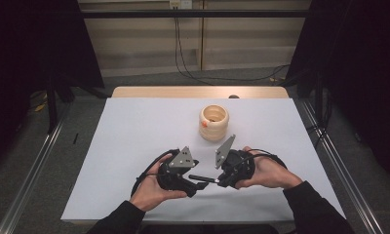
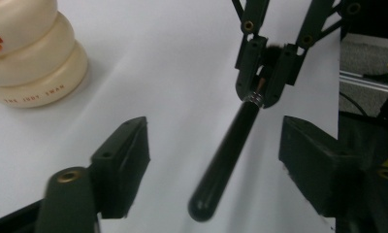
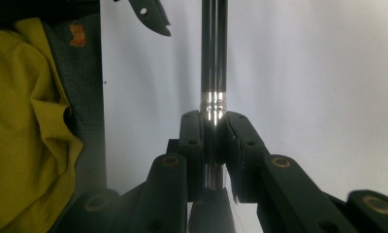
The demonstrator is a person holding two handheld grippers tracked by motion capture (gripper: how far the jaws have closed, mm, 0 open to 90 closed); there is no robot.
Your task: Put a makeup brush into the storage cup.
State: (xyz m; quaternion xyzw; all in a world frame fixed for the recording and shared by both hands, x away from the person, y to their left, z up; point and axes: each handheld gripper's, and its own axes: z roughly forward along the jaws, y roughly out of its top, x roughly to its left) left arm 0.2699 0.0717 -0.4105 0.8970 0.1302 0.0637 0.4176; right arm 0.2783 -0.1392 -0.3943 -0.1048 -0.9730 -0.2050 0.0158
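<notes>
A black brush with a silver ferrule (image 1: 202, 178) lies level just above the white table (image 1: 134, 146), between the two hands. My right gripper (image 1: 217, 181) is shut on its ferrule end; in the right gripper view the jaws (image 3: 214, 131) clamp the silver band and the handle (image 3: 214, 48) runs straight away. In the left gripper view the handle (image 2: 226, 155) points at the camera, and my left gripper (image 2: 216, 145) stands open on either side of its rounded tip, pads clear of it. The left gripper (image 1: 195, 183) faces the right one (image 2: 262, 82).
A cream ribbed holder (image 1: 214, 123) with an orange mark stands behind the grippers near the table's middle, at the upper left (image 2: 27, 58) in the left gripper view. A yellow garment (image 3: 32, 121) fills the left of the right gripper view. Metal rails (image 1: 339, 165) flank the table.
</notes>
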